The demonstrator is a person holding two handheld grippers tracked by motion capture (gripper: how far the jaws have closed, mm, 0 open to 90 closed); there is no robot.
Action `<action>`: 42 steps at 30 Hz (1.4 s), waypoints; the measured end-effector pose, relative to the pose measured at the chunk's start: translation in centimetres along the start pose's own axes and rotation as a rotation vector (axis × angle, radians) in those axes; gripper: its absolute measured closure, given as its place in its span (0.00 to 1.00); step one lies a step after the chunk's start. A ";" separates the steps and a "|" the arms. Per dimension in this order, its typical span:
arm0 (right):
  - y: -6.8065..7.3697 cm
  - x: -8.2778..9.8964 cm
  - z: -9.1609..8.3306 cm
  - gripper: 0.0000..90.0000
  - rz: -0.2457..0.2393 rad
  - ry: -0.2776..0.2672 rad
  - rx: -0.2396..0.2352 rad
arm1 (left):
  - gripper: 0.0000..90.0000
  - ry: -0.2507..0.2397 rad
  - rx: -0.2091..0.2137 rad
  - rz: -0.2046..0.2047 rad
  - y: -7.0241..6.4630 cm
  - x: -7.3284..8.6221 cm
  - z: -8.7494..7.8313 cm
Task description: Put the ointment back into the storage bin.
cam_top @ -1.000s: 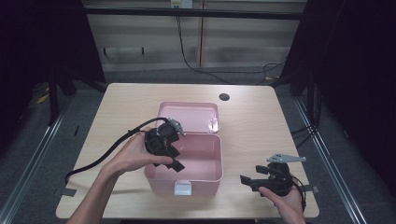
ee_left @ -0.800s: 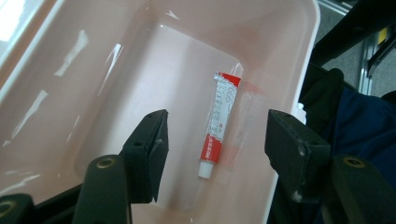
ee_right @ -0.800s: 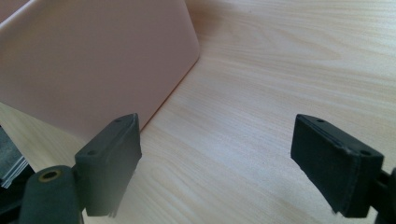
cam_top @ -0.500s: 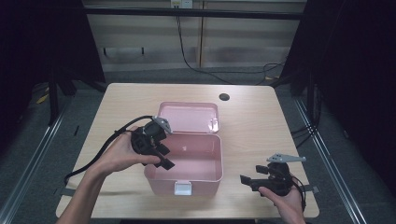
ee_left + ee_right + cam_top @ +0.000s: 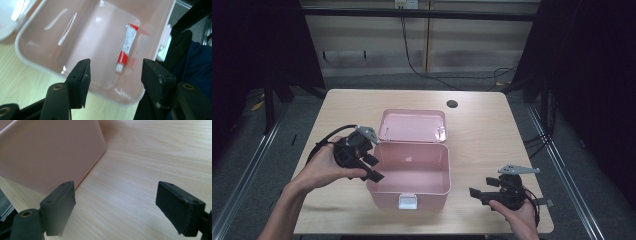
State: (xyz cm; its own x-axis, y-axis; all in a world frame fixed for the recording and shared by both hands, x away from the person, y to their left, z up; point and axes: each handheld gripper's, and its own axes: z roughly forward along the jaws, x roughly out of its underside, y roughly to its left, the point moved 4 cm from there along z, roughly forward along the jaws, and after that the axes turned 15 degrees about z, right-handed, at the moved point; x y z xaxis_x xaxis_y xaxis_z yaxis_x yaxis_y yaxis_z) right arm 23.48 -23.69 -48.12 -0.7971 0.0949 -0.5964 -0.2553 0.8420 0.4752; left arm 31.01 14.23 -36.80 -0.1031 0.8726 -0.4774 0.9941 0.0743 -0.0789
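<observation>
Tube [image 5: 126,46] in pink box [image 5: 32,63], frame centre: likely light, soft; pinch mid-body. Left gripper [image 5: 113,72], right gripper [image 5: 116,202] both wide open, empty.

A pink plastic box [image 5: 409,172] sits mid-bench, its lid tipped back toward 12 o'clock — open. Inside lies a white-and-red tube [image 5: 126,47], flat on the floor, cap end toward the near wall.

My high view looks forward and down from the near side over the whole table [image 5: 492,125]. My left gripper view peers closely down into the open pink box [image 5: 75,42]; my right gripper view skims low across the tabletop, sharing that box's outer wall.
</observation>
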 end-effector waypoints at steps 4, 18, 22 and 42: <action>0.0 0.0 0.0 0.18 0.003 -0.001 0.001 | 0.44 -0.026 -0.021 -0.017 0.1 1.4 -1.1; 0.0 0.0 0.1 0.18 0.005 0.000 0.004 | 0.41 -0.082 -0.076 -0.148 0.1 6.4 -1.0; 0.0 0.0 0.1 0.18 0.005 0.004 0.008 | 0.41 -0.112 -0.097 -0.180 0.2 7.6 -0.9; -0.1 0.1 0.3 0.19 0.002 0.010 0.024 | 0.42 -0.147 -0.178 -0.270 0.5 12.9 1.4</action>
State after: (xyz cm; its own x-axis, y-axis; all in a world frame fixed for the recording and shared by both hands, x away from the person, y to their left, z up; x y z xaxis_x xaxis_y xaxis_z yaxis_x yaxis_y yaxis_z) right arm 23.62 -23.57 -48.39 -0.8028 0.0913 -0.5891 -0.2408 0.8544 0.4605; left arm 30.14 24.88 -44.21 -0.3540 0.7319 -0.5822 0.9192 0.3871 -0.0723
